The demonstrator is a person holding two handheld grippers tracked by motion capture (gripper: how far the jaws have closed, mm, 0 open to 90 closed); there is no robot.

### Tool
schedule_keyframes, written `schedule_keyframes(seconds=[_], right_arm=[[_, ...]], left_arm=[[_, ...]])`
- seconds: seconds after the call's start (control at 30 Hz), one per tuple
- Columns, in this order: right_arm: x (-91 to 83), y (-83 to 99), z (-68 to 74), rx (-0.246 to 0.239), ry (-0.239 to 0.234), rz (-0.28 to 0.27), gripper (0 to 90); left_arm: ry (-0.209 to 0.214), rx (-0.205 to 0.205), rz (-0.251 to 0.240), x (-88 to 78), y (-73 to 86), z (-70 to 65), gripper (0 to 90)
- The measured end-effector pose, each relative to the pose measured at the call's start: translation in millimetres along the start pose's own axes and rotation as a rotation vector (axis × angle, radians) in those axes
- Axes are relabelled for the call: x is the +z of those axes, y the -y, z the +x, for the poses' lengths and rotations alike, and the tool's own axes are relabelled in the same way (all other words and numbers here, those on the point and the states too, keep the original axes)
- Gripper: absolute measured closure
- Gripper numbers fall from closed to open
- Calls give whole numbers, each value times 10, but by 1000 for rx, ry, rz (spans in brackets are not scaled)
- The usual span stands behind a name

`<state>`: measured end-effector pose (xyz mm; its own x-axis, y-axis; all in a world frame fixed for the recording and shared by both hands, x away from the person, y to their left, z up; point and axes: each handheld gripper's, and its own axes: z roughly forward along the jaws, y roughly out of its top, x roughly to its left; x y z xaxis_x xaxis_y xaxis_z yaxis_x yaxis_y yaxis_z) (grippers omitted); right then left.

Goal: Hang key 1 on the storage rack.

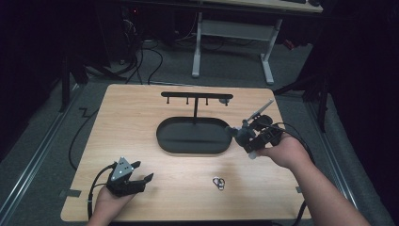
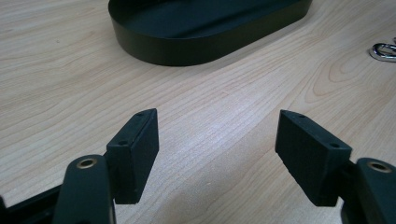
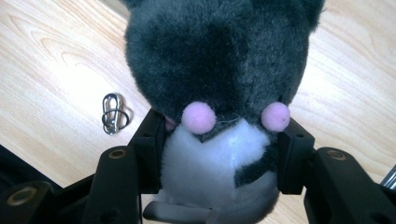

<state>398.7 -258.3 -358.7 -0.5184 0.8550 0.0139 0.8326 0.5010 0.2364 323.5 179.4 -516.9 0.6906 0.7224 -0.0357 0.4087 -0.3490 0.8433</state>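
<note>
A dark grey plush toy (image 3: 215, 60) with a white belly and pink cheeks sits between the jaws of my right gripper (image 3: 219, 154), which is shut on its lower body. In the high view this gripper (image 1: 248, 140) holds the plush toy (image 1: 237, 133) above the table, just off the right end of a black oval tray (image 1: 162, 134). A silver key ring (image 1: 219, 182) lies on the wood in front of the tray. Near the front left edge, my left gripper (image 1: 145, 170) stands open with nothing between its jaws. The left gripper view has the same gripper (image 2: 217, 154) facing the tray (image 2: 187, 49).
A black T-shaped stand with small hooks (image 1: 196, 97) rises from the back of the tray. The key ring (image 2: 384, 50) lies at the right edge of the left gripper view and also shows as the key ring (image 3: 112, 113) left of the plush. Beyond the table stands a white desk frame (image 1: 268, 61) among floor cables.
</note>
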Motion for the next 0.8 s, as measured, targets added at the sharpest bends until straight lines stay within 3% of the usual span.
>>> schedule_keyframes(seconds=[0.33,0.8], right_arm=[[-75,-254,26,-19,1,0,478],[-210,-486,-9,-4,4,-29,478]], left_arm=[[8,3,-10,-12,2,9,309],[10,7,-9,-10,1,10,309]])
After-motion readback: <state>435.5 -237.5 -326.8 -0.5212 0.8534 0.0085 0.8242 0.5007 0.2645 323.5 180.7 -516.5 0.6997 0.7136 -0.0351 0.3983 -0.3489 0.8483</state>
